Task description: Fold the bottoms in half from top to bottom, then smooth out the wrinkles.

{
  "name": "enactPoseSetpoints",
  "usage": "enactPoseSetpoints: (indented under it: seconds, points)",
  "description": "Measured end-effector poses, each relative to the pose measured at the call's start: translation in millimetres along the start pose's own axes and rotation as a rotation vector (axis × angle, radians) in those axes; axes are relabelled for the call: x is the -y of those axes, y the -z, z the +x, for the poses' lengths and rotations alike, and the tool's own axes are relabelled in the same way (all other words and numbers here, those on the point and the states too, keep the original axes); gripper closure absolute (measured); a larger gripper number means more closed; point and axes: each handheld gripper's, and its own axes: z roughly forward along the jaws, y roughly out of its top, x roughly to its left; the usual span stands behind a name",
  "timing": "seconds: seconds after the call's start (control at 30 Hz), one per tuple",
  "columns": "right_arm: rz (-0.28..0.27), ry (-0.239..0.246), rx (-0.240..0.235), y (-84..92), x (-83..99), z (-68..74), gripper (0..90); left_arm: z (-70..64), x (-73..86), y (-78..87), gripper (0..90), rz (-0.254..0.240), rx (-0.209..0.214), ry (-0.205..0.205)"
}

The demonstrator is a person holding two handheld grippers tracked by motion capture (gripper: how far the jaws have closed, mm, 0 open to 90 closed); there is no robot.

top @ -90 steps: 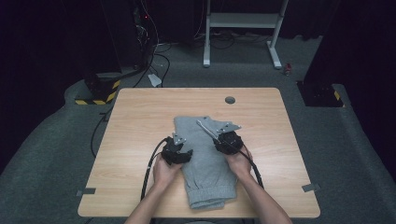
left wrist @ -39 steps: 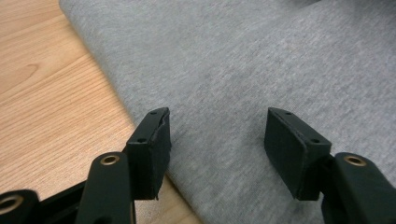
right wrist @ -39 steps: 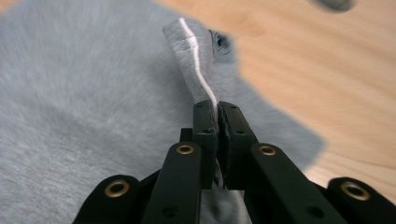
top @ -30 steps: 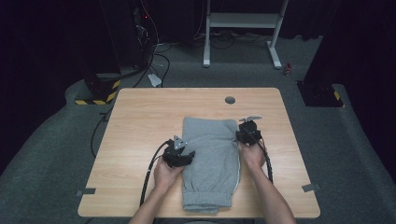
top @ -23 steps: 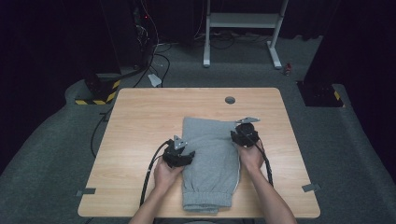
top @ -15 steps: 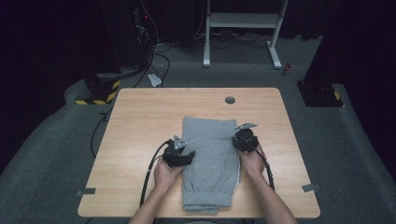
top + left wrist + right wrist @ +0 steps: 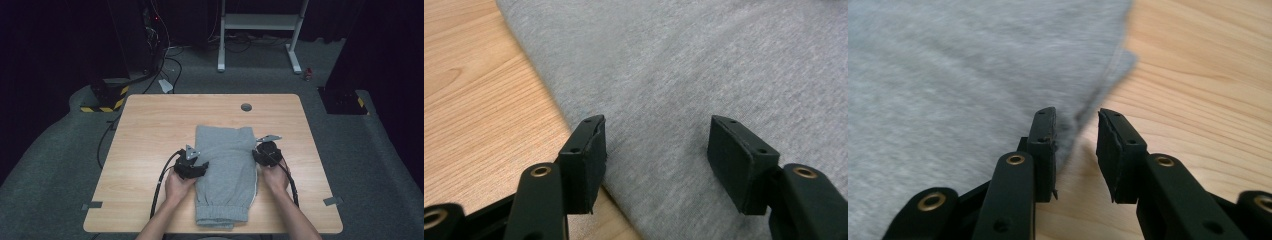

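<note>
Thing: grey sweatpants [image 7: 225, 172] are lying folded flat in the lower middle of the high view, on the wooden surface [image 7: 150, 125], with the stretchy waistband at the bottom edge.
Left tongs: the left tongs [image 7: 656, 150] are standing wide open, resting at the left edge of the cloth and gripping nothing.
Right tongs: the right tongs [image 7: 1075, 145] are sitting at the right hem; their jaws have just been opening, there is a small gap, and the hem is lying loose by one jaw, not pinched.
How it is feeling: I am guessing soft, light and floppy, not breakable. It is going to sag and bend if lifted.
Where to grab: I am thinking the side edges are best, pinching all the layers together, because a thin pinch could slip off.
</note>
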Motion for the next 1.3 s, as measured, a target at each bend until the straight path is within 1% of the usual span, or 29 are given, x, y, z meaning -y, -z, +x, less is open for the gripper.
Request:
enactPoseSetpoints:
  seconds: [0.07,0.1,0.13,0.17,0.27,0.33,0.37,0.4,0.47,0.53,0.57,0.67,0.7,0.77,0.83,0.9,0.93,0.97,1.0,1.03,1.07,1.1,1.13,1.17,1.2,1.3]
  points:
    - [-0.019,-0.003,0.002,6.5,-0.5,-1.4,64.9,0.7,-1.2,1.4,41.3,0.010,0.005,0.018]
    - [-0.032,-0.005,0.001,9.9,-0.5,-1.8,64.1,1.2,-2.3,3.0,42.1,0.019,0.014,0.034]
    - [-0.048,-0.006,-0.008,14.8,-0.3,-2.2,63.3,1.1,-3.1,4.8,42.6,0.023,0.025,0.046]
    - [-0.064,-0.007,-0.024,19.6,0.2,-1.7,62.5,0.3,-3.7,7.2,42.6,0.024,0.028,0.046]
    - [-0.088,0.016,-0.076,34.6,5.9,8.0,60.5,-8.1,-4.8,17.6,42.0,0.024,0.047,0.021]
    - [-0.096,0.047,-0.113,43.3,13.2,17.9,59.3,-15.9,-4.4,24.5,41.4,0.029,0.068,0.002]
    - [-0.092,0.054,-0.132,46.7,17.4,23.3,58.9,-20.9,-4.7,27.7,40.8,0.044,0.075,-0.018]
    - [-0.091,0.070,-0.160,49.4,22.6,28.7,58.4,-23.8,-4.6,29.5,40.2,0.049,0.079,-0.030]
    - [-0.081,0.082,-0.191,52.5,30.7,37.2,57.8,-30.3,-2.9,33.7,40.2,0.057,0.092,-0.047]
    - [-0.071,0.084,-0.219,54.4,37.7,43.3,57.2,-33.5,-1.2,34.9,40.2,0.078,0.091,-0.058]
    - [-0.063,0.083,-0.228,54.7,40.0,45.7,56.9,-35.0,0.5,35.3,40.2,0.096,0.087,-0.067]
    - [-0.030,0.118,-0.227,53.3,48.0,52.7,56.2,-36.4,6.9,34.8,40.2,0.124,0.073,-0.083]
    - [-0.016,0.130,-0.220,52.0,51.2,53.5,55.8,-36.5,9.2,34.1,40.3,0.127,0.071,-0.081]
    - [-0.002,0.135,-0.217,49.8,56.1,52.9,54.7,-35.3,12.3,34.7,40.6,0.122,0.079,-0.071]
    - [-0.008,0.120,-0.229,48.8,57.9,50.4,53.7,-35.1,12.8,35.0,40.6,0.123,0.077,-0.074]
    - [0.000,0.123,-0.224,47.6,56.4,50.4,53.1,-35.0,12.1,34.2,40.5,0.125,0.072,-0.083]
    - [0.000,0.132,-0.220,46.2,55.2,50.2,53.1,-34.3,11.4,33.4,40.4,0.126,0.064,-0.083]
    - [0.003,0.128,-0.216,44.9,53.9,49.9,53.0,-33.1,10.6,32.1,40.2,0.127,0.065,-0.078]
    - [-0.001,0.132,-0.211,42.8,52.1,48.4,52.8,-32.2,10.0,30.8,40.1,0.124,0.062,-0.071]
    - [-0.005,0.132,-0.205,41.3,50.7,47.2,52.5,-30.4,8.5,28.1,40.1,0.119,0.059,-0.054]
    - [-0.012,0.126,-0.197,37.3,47.6,43.3,52.1,-30.1,7.8,26.6,40.1,0.113,0.053,-0.048]
    - [-0.009,0.110,-0.197,35.7,46.1,41.7,52.1,-30.0,6.5,25.0,40.1,0.113,0.048,-0.044]
    - [-0.011,0.104,-0.195,33.1,43.9,39.6,52.2,-30.1,5.1,23.5,40.1,0.115,0.045,-0.040]
    - [-0.007,0.101,-0.190,31.1,41.3,38.6,52.2,-29.5,3.4,22.1,40.1,0.120,0.040,-0.038]
    - [-0.005,0.106,-0.186,28.9,38.5,37.4,52.1,-28.2,2.6,20.4,40.1,0.114,0.035,-0.031]
    - [-0.002,0.093,-0.177,22.7,31.7,34.6,52.0,-26.2,2.3,17.3,40.2,0.094,0.021,-0.013]
